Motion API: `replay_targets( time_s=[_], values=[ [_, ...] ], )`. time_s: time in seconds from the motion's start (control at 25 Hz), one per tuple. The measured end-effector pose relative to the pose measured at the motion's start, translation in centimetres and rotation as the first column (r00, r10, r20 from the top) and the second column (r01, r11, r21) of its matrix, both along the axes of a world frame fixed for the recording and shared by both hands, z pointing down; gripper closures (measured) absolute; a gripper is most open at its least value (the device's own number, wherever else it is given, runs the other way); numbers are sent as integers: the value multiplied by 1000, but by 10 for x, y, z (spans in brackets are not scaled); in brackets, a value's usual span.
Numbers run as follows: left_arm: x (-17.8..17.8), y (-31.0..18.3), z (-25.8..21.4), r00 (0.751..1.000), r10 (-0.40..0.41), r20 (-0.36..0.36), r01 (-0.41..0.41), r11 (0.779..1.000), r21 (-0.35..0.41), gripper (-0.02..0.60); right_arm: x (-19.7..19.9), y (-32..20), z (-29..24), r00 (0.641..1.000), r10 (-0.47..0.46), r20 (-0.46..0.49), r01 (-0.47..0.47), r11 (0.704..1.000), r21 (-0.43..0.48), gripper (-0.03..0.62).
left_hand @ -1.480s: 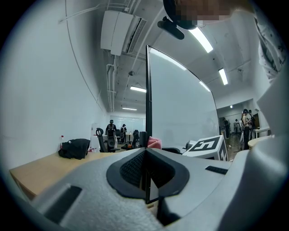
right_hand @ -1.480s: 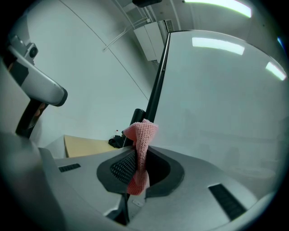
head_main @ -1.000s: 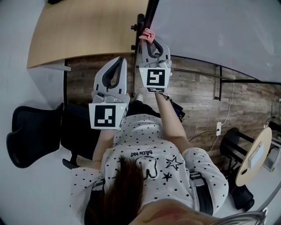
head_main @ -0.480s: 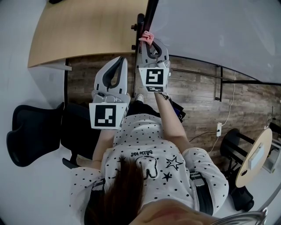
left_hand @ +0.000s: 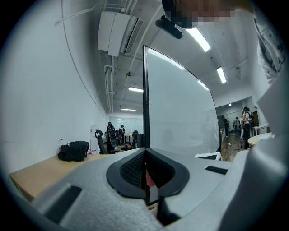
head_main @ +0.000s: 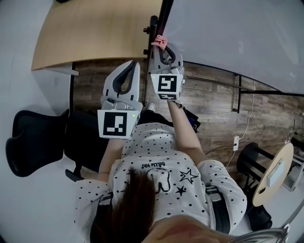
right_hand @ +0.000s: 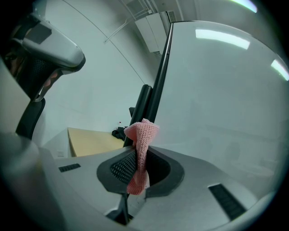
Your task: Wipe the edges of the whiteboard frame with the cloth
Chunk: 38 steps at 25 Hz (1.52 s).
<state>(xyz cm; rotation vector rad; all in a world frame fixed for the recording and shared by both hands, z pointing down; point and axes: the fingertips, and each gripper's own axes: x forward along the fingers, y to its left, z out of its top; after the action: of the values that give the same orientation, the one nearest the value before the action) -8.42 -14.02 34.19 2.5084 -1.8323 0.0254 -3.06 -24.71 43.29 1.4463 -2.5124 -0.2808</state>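
Pink cloth [right_hand: 142, 135], pinched in closed fingers of the right gripper [head_main: 160, 49], sat by the whiteboard frame [head_main: 165, 14] at twelve o'clock. Its floppy tip could miss the edge. The left gripper [head_main: 131, 65] had its fingers together, empty.

**Three views on one frame edge**

My head camera looks steeply down past my shoulders onto my left gripper [head_main: 132, 64] and right gripper [head_main: 160, 45]. Each gripper camera looks along its own jaws, tilted upward, very near the whiteboard frame [left_hand: 145, 90]; the right one looks past the cloth [right_hand: 141, 149]. All three share that frame's black edge and the table [head_main: 95, 33].
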Motion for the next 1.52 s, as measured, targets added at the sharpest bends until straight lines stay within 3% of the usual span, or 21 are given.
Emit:
replay_targets(
  time_s=[0.48,1.52],
  values=[
    [0,-4,-5,999,-18,30,18,1000,12,566,-1,-1,8,1000,-9,-4,9,1000,-2,562],
    [0,-3,-3,1000,-11,1,11,1000,12,566,-7,0,29,999,-21,-42,19,999,-45,562]
  ],
)
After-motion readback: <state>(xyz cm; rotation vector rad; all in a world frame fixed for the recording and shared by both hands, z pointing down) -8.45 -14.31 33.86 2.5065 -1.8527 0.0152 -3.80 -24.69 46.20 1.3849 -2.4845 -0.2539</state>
